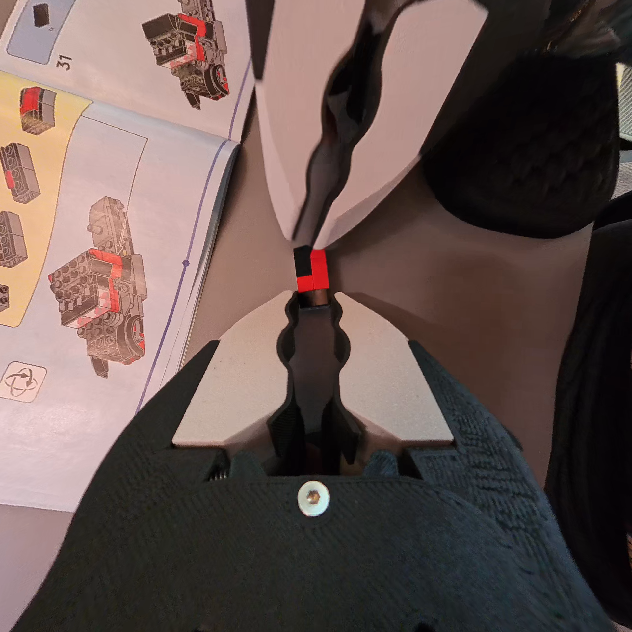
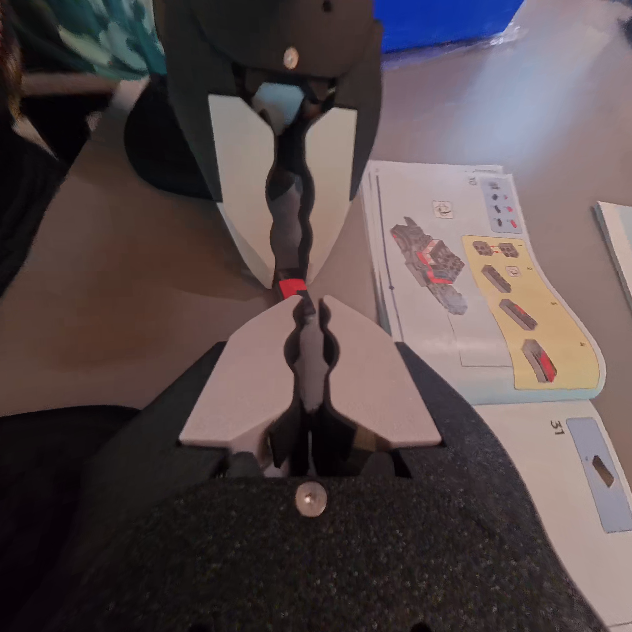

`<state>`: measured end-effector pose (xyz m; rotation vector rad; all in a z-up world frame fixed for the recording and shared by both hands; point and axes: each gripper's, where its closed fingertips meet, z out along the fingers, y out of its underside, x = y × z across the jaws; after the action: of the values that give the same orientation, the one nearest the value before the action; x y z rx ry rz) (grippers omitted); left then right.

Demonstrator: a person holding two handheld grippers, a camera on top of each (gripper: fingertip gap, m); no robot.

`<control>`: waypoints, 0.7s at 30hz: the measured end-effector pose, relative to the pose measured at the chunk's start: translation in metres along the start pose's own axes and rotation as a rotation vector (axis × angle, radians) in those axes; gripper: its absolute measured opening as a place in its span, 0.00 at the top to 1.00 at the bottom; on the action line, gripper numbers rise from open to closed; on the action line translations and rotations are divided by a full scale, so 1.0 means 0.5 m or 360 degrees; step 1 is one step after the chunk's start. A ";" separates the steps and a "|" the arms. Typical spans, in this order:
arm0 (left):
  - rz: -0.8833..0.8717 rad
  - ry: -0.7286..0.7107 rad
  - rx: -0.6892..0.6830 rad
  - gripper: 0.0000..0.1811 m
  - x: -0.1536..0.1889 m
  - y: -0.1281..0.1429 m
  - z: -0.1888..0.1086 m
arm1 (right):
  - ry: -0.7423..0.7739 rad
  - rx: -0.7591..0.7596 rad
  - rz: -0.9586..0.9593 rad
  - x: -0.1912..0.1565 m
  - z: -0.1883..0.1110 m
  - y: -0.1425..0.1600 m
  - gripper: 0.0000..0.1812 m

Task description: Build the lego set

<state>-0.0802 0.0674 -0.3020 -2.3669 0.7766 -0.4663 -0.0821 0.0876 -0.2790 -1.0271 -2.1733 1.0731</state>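
Left wrist view: left gripper [image 1: 313, 301] pinched the dark lower end of the red-and-black lego piece [image 1: 312, 272], held above the table [image 1: 427, 273]. Right gripper [image 1: 309, 244] met the piece's top, fingers nearly together. Instruction booklet [image 1: 102, 222] lay open to the left.

Right wrist view: right gripper [image 2: 309, 301] tips clamped a thin black part against the piece [image 2: 290, 287]; left gripper [image 2: 287, 278] gripped the far end. Booklet [image 2: 478, 273] on the right, blue box [image 2: 444, 20] behind.

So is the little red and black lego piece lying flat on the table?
No, the red and black lego piece is held up between the left gripper and the right gripper, above the table.
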 end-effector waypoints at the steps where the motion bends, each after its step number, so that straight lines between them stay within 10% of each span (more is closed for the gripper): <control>1: -0.0011 0.0009 0.0002 0.90 0.000 0.000 0.000 | -0.0015 0.0052 0.0036 0.002 -0.011 -0.005 0.93; 8: -0.0191 0.0210 0.0045 0.90 0.006 -0.007 -0.009 | 0.0107 0.0180 -0.0339 -0.016 -0.027 -0.024 0.81; 21: -0.0723 0.1231 0.0588 0.90 0.070 -0.101 -0.123 | 0.0292 0.0378 -0.0868 -0.032 -0.063 -0.127 0.89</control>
<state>-0.0624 0.0521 -0.2184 -1.9720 0.3874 -1.6222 -0.0764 0.0632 -0.2108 -0.3720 -1.9503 0.9033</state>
